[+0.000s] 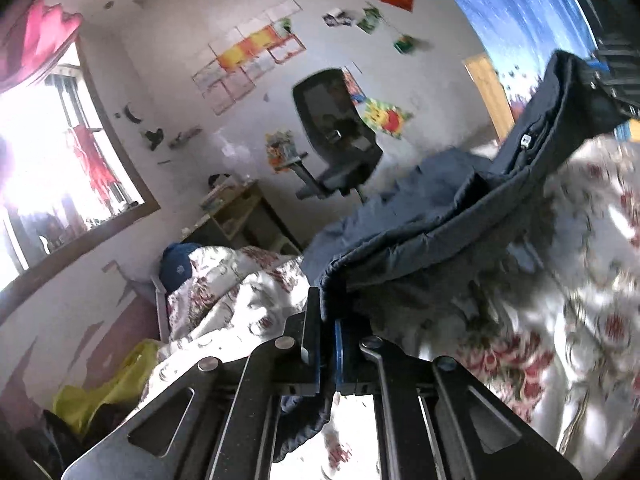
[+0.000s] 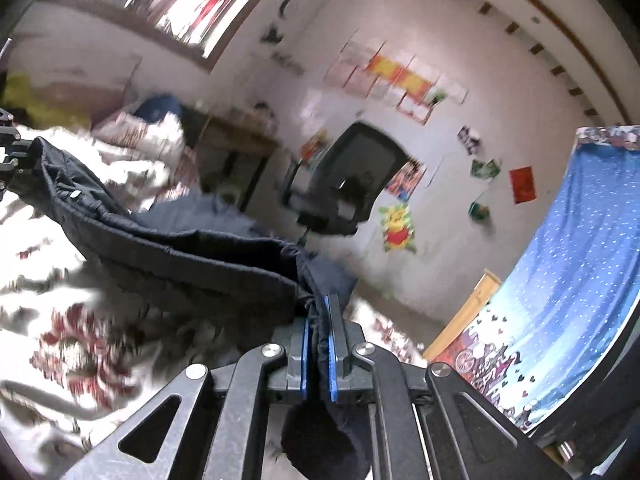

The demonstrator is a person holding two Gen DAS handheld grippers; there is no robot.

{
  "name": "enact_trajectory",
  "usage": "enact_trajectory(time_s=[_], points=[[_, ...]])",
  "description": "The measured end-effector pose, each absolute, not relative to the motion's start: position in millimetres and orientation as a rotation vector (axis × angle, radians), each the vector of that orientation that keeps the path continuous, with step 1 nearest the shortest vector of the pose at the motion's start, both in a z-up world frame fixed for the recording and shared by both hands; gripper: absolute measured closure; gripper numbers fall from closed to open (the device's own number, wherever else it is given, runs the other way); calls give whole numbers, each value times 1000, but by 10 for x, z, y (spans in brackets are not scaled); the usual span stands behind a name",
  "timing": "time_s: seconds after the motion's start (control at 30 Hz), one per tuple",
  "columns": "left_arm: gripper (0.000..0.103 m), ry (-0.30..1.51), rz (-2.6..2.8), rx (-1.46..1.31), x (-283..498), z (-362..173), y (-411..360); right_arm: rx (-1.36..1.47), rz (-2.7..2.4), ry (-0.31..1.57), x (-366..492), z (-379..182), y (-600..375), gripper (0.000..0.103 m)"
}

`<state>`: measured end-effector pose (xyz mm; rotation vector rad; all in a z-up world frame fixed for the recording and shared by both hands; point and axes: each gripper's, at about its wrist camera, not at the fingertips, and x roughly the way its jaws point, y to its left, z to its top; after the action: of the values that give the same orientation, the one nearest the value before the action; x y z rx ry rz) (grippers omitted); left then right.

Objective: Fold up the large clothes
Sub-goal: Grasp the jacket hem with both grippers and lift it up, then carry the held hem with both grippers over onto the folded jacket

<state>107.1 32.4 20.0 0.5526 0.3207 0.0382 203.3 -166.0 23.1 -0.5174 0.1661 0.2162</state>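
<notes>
A dark navy padded garment (image 1: pixel 432 216) with a zipper hangs stretched in the air between my two grippers, above a bed. My left gripper (image 1: pixel 329 320) is shut on one end of its edge. My right gripper (image 2: pixel 318 320) is shut on the other end, with gathered fabric pinched between its blue pads. In the left wrist view the right gripper (image 1: pixel 616 76) shows at the upper right, holding the garment's far end. In the right wrist view the garment (image 2: pixel 168 248) runs left to the left gripper (image 2: pixel 10 148) at the frame edge. The rest of the garment sags toward the bed.
A white bedspread with red flowers (image 1: pixel 580 280) covers the bed below. A black office chair (image 1: pixel 340 140) and a low wooden desk (image 1: pixel 236 212) stand by the far wall. A blue dotted curtain (image 2: pixel 568 248) hangs at the right. A yellow bag (image 1: pixel 104 392) lies left.
</notes>
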Motion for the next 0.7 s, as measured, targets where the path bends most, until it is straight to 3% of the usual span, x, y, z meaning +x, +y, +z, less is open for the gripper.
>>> enact_trajectory(time_s=[0.37,0.7], points=[[99,173,44,482,785,1174,318,-394,205,-26,1751,918,-1766,97],[99,185,37,484,939,1393,358,-347,217,-51,1795,1227,-1784,97]])
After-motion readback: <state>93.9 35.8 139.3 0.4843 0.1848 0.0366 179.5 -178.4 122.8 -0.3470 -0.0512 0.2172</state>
